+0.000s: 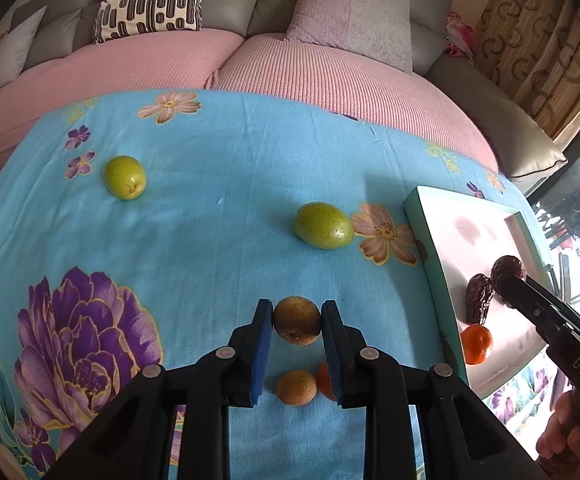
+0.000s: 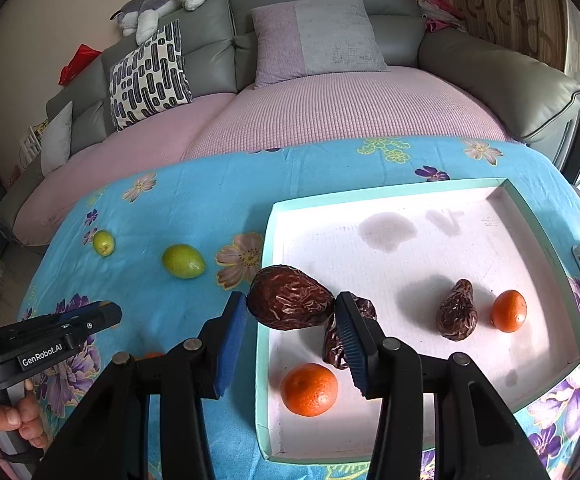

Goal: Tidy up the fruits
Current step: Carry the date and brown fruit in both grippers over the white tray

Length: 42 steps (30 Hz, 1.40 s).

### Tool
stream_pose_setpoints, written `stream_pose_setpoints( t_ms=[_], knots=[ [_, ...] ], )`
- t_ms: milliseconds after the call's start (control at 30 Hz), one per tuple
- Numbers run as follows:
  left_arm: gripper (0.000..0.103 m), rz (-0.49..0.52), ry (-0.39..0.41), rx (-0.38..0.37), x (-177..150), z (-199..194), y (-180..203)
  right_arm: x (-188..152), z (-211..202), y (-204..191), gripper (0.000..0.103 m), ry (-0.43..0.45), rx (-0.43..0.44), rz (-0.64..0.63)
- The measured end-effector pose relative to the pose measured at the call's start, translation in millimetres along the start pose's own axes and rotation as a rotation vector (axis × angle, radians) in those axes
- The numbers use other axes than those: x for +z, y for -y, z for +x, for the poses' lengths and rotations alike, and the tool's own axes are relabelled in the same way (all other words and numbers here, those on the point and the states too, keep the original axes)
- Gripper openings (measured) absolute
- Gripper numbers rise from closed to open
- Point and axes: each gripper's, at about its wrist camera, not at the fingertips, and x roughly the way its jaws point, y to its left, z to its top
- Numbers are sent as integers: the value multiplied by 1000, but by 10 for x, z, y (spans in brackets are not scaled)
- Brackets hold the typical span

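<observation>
Inside tray [image 2: 529,216]: two oranges [image 2: 309,389], three dates [image 2: 455,312].

Both cameras ride just behind their own black fingers and look forward and down over the blue floral cloth [image 1: 210,208] toward the sofa [image 2: 329,12] at 12 o'clock. The left wrist view sits low and close over the cloth, with the teal-rimmed tray [image 1: 429,248] at 3 o'clock and the right gripper [image 1: 507,286] entering there. The right wrist view hangs close above that tray [image 2: 268,240], with the left gripper [image 2: 106,314] at 9 o'clock. Both share the two green fruits, the tray and the sofa cushions.
</observation>
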Motion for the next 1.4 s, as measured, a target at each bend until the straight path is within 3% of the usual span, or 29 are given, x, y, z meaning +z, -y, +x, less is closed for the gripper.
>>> stream_pose_setpoints(
  t_ms=[400, 767, 1000, 1400],
  knots=[
    [27, 153, 59, -94, -34, -152, 671, 28, -233, 787, 48, 34, -160, 173],
    [26, 356, -15, -203, -372, -17, 1528, -75, -524, 1442, 48, 58, -267, 309],
    [27, 436, -71, -210, -571, 216, 1850, -125, -457, 1525, 48, 16, -265, 332],
    [27, 471, -139, -160, -685, 524, 1946, -208, -227, 1552, 48, -87, -267, 327]
  ],
)
